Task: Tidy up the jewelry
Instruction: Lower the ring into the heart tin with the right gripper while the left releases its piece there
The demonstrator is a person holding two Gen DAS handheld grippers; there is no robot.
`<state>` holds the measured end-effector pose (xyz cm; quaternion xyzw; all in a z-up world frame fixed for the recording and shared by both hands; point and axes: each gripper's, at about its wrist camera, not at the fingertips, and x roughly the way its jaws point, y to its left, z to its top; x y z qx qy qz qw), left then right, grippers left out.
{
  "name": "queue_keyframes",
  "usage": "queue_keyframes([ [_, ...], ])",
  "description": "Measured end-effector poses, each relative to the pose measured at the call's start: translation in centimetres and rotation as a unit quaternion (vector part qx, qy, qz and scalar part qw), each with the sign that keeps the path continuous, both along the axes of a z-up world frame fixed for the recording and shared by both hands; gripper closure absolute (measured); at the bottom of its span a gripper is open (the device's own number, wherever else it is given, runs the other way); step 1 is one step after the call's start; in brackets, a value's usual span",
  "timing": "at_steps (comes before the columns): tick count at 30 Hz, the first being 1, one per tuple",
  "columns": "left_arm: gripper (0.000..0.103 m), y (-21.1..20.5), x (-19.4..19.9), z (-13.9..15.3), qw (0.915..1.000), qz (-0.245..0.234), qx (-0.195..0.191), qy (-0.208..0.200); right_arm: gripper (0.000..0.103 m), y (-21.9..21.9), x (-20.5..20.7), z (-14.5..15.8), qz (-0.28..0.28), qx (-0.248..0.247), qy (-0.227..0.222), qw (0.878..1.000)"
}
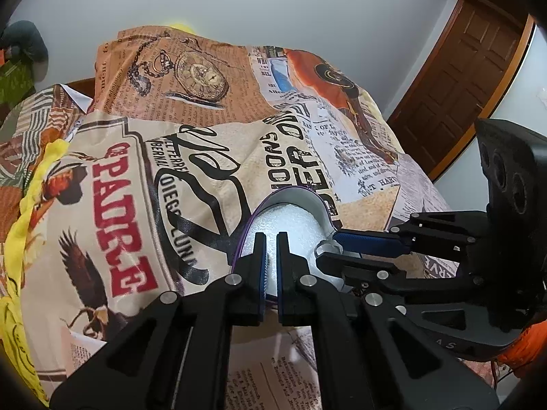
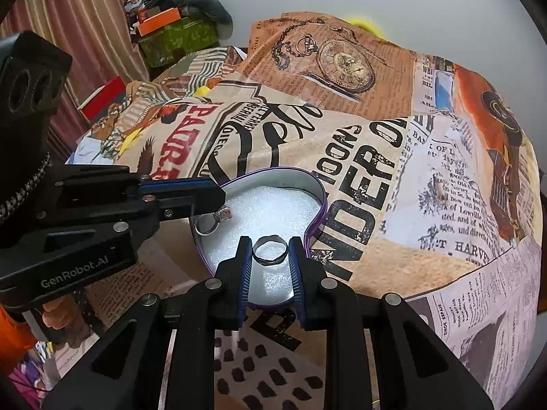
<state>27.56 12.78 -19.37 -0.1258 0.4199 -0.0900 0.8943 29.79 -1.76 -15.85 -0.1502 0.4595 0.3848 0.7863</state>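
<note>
A heart-shaped tin (image 2: pixel 316 188) with a purple rim and white foam lining lies on the printed cloth. My right gripper (image 2: pixel 270 251) is shut on a silver band ring (image 2: pixel 270 249) and holds it over the tin's near side. A second silver ring with a stone (image 2: pixel 212 222) lies on the foam at the tin's left. My left gripper (image 2: pixel 208 196) reaches over the tin's left rim just above that ring, its jaws nearly closed with nothing between them. In the left wrist view the left gripper (image 1: pixel 271 239) points over the foam, the tin rim (image 1: pixel 297 193) shows beyond it, and the right gripper (image 1: pixel 328 249) comes in from the right holding its ring (image 1: pixel 328 247).
A cloth printed with newspaper and poster motifs (image 2: pixel 359 171) covers the table. Boxes and a green bag (image 2: pixel 177 37) are piled at the back left by a striped curtain. A wooden door (image 1: pixel 468 78) stands at the right. A white wall lies behind.
</note>
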Motion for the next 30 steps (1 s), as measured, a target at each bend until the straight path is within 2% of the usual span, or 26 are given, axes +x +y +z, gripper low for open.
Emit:
queue_keyframes([
  [5,0.101,-0.1,-0.5,0.9,0.9999,0.004,0.013,-0.007,0.083,0.2,-0.1,0.4,0.0,-0.013,-0.008,1.0],
  [8,0.098,-0.2,-0.9,1.7,0.9996,0.007,0.022,-0.015,0.078,0.0,-0.2,0.9,-0.004,-0.016,-0.014,1.0],
  [10,0.092,-0.2,-1.3,2.5,0.9993,0.01,0.029,-0.023,0.077,-0.2,-0.4,1.4,-0.006,-0.013,-0.02,1.0],
  [14,0.09,-0.3,-2.2,4.0,0.9985,0.018,0.038,-0.036,0.077,-1.0,-1.1,2.8,-0.013,-0.009,-0.04,0.999],
  [17,0.084,-0.7,-2.9,5.2,0.9971,0.024,0.055,-0.047,0.077,-2.0,-1.5,4.2,-0.021,0.003,-0.05,0.999],
  [19,0.078,-1.0,-3.3,5.8,0.9963,0.024,0.062,-0.055,0.077,-2.9,-1.7,5.2,-0.029,0.013,-0.056,0.998],
  [23,0.072,-2.0,-4.2,7.1,0.9954,0.02,0.07,-0.063,0.076,-5.4,-2.0,7.4,-0.05,0.032,-0.068,0.996],
  [27,0.064,-3.3,-4.9,7.8,0.9949,0.015,0.074,-0.067,0.058,-8.1,-2.5,8.9,-0.074,0.046,-0.084,0.993],
  [30,0.06,-4.4,-5.4,8.0,0.9951,0.007,0.075,-0.065,0.057,-10.1,-2.9,9.4,-0.087,0.047,-0.092,0.991],
])
